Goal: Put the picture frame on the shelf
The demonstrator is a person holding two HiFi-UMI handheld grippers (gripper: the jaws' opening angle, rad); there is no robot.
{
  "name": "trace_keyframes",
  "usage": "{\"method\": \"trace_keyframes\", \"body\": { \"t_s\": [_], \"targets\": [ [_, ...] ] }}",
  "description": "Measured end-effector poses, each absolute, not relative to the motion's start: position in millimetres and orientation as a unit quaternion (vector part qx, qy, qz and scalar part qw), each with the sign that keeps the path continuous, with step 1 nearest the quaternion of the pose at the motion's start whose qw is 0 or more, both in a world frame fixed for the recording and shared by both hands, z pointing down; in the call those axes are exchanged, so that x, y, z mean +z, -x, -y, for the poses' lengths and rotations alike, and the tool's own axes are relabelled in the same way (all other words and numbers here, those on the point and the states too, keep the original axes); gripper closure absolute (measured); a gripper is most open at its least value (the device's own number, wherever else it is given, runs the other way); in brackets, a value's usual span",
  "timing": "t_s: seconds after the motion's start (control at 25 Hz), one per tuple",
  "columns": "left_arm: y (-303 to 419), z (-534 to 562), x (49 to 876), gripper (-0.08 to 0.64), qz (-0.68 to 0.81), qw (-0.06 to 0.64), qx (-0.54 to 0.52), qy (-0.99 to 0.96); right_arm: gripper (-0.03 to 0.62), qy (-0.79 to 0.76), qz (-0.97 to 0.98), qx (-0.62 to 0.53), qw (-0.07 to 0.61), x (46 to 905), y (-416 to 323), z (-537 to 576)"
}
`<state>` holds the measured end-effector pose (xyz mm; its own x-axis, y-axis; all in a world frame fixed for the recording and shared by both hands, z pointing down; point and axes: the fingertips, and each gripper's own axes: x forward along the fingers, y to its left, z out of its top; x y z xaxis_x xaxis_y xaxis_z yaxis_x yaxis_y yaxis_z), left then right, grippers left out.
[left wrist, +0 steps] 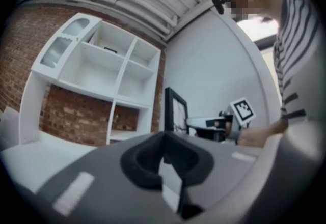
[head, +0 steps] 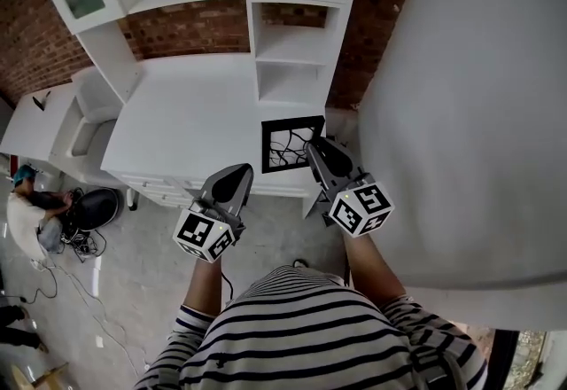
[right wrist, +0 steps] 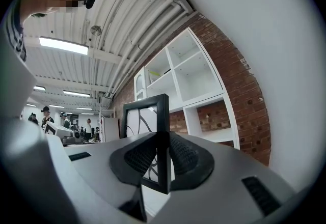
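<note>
Black and square, the picture frame [head: 288,142] stands up straight in the right claw [head: 316,152]. The claw pinches one side edge of the frame. Its dark, bumpy pads [right wrist: 186,158] press on both sides of the thin black bar. Inside the frame is a white sheet with curvy black lines.

The frame is over the front right corner of the smooth white counter [head: 186,122]. It is just below the low boxes of the white shelf [head: 292,60]. I cannot tell if it touches the counter.

The left claw [head: 232,177] is near the frame, on its left, and does not touch it. Its two dark pads are pressed together with nothing between them. Behind the shelf is a red brick wall [head: 190,29].
</note>
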<state>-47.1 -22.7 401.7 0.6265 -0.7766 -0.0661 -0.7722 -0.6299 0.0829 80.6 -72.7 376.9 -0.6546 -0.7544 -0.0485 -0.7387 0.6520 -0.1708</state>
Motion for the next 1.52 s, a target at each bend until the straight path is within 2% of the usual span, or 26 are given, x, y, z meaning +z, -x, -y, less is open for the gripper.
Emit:
{"method": "trace_keyframes", "body": {
  "t_s": [0.36,0.76,1.32,1.52],
  "targets": [
    [-13,58,382,0.554,0.425,0.018,-0.038,-0.904,0.520,0.401,-0.912,-0.078,0.044,364,-124,110],
    [-33,114,379,0.554,0.400,0.005,-0.033,-0.916,0.520,0.419,-0.904,-0.075,0.028,364,-135,160],
    [1,271,324,0.554,0.365,-0.051,-0.051,-0.928,0.520,0.472,-0.881,-0.012,0.032,303,-119,303],
    [12,313,297,0.554,0.353,-0.066,-0.046,-0.932,0.518,0.484,-0.873,0.013,0.052,258,-113,342]
  ]
}}
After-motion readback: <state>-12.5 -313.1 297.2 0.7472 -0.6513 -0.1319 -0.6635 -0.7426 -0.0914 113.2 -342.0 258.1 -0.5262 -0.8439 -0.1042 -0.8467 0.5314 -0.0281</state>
